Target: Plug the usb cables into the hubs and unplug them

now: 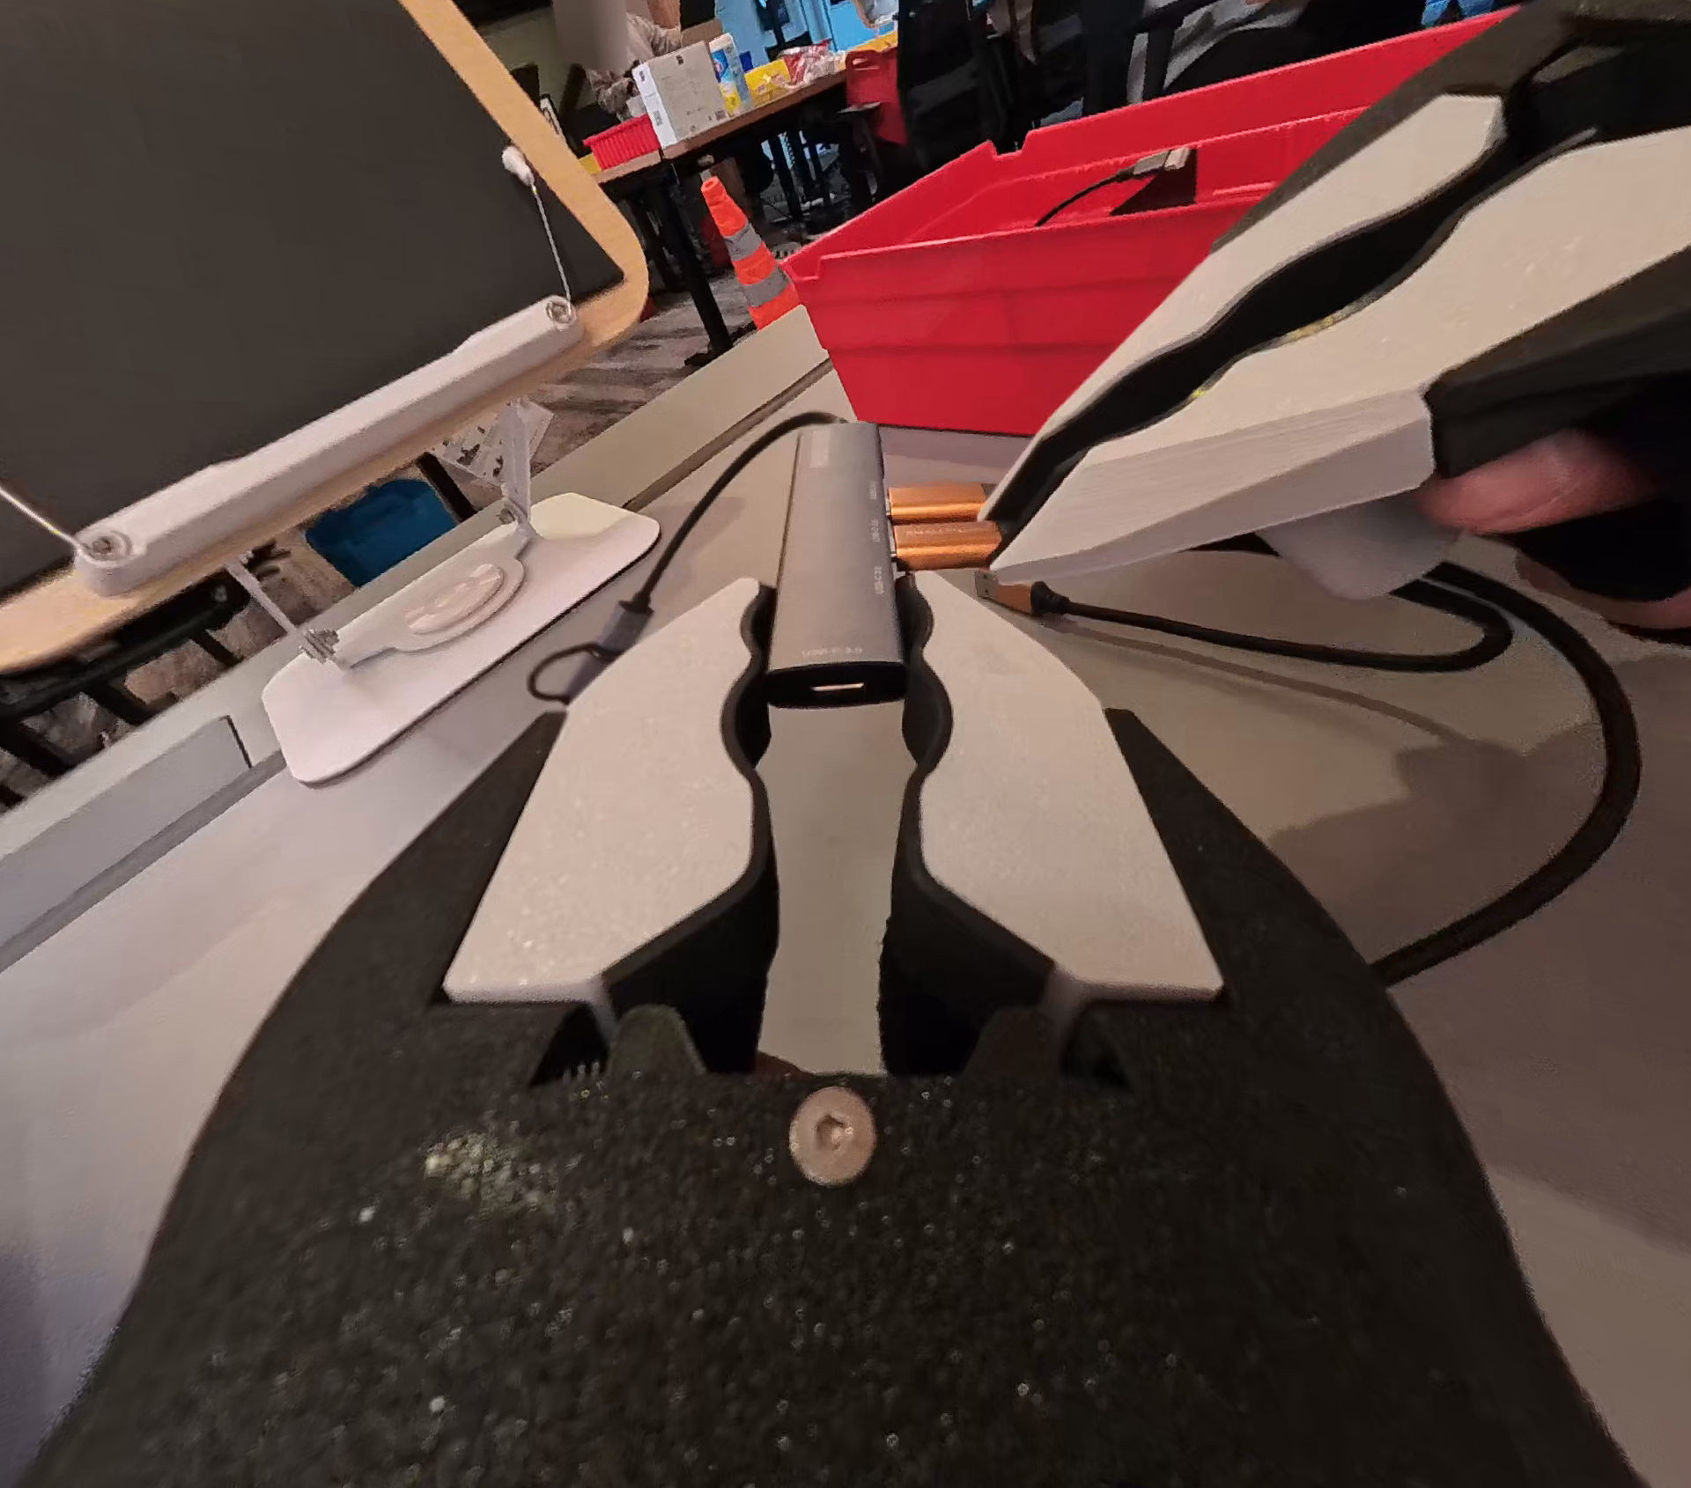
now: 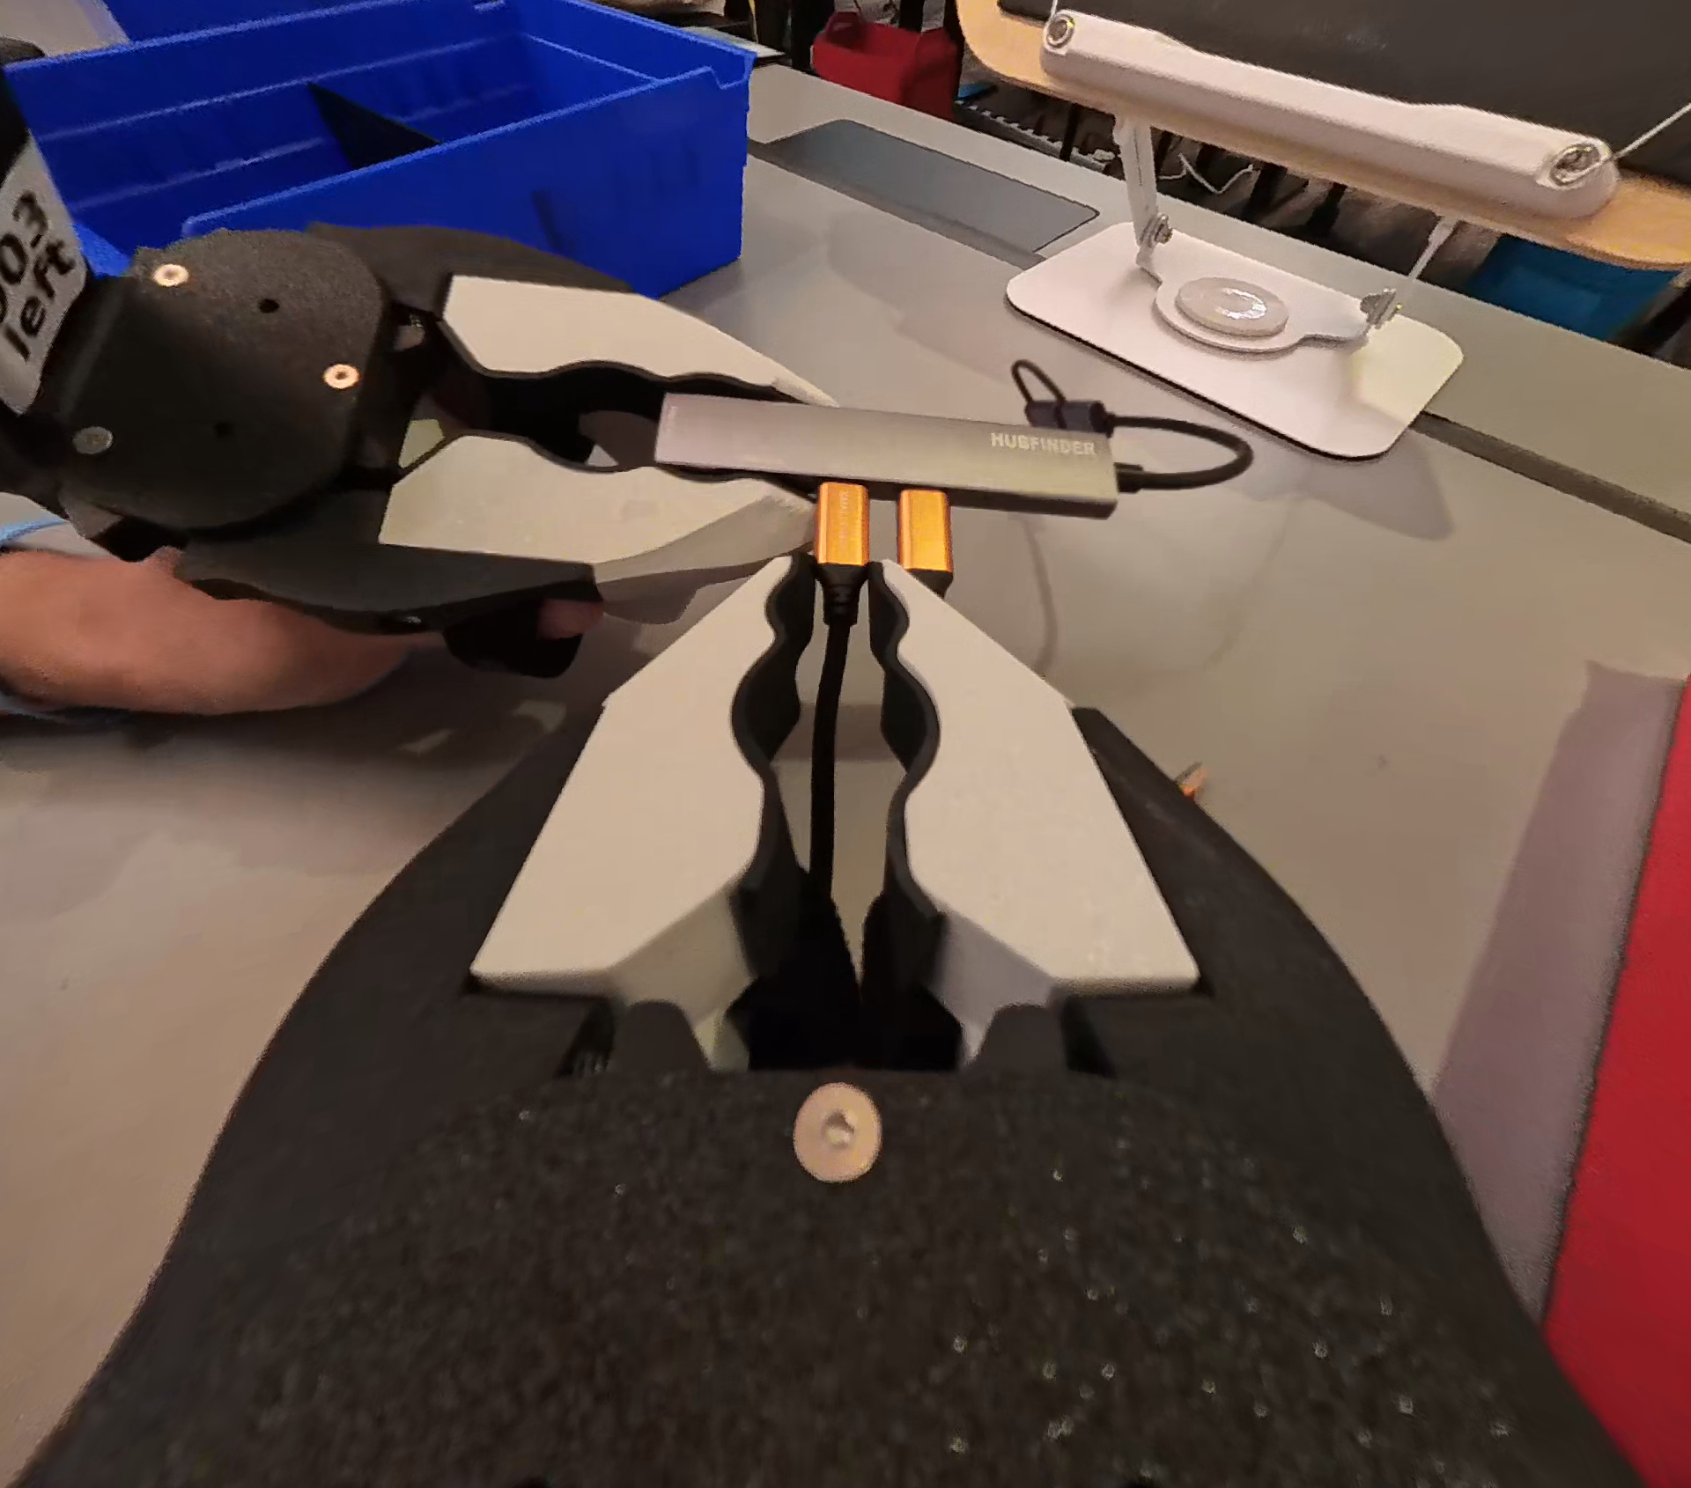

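Observation:
A slim grey USB hub (image 1: 834,529) lies on the grey table (image 1: 1235,758). My left gripper (image 1: 833,602) is shut on the hub's near end, one finger on each long side. It also shows in the right wrist view (image 2: 810,456), reaching in from the left. Two orange plugs (image 2: 840,525) sit in the hub's side ports. My right gripper (image 2: 840,575) is shut on the black cable end of the left plug, and the cable (image 2: 823,758) runs back between its fingers. In the left wrist view it (image 1: 993,529) reaches in from the right. Another orange plug (image 1: 1007,591) lies under it.
A red bin (image 1: 961,310) holding a cable stands behind the hub. Blue bins (image 2: 457,163) stand at the far left of the right wrist view. A white stand (image 2: 1235,346) holds a dark board. The hub's own black lead (image 1: 677,529) loops beside it. People sit at other tables.

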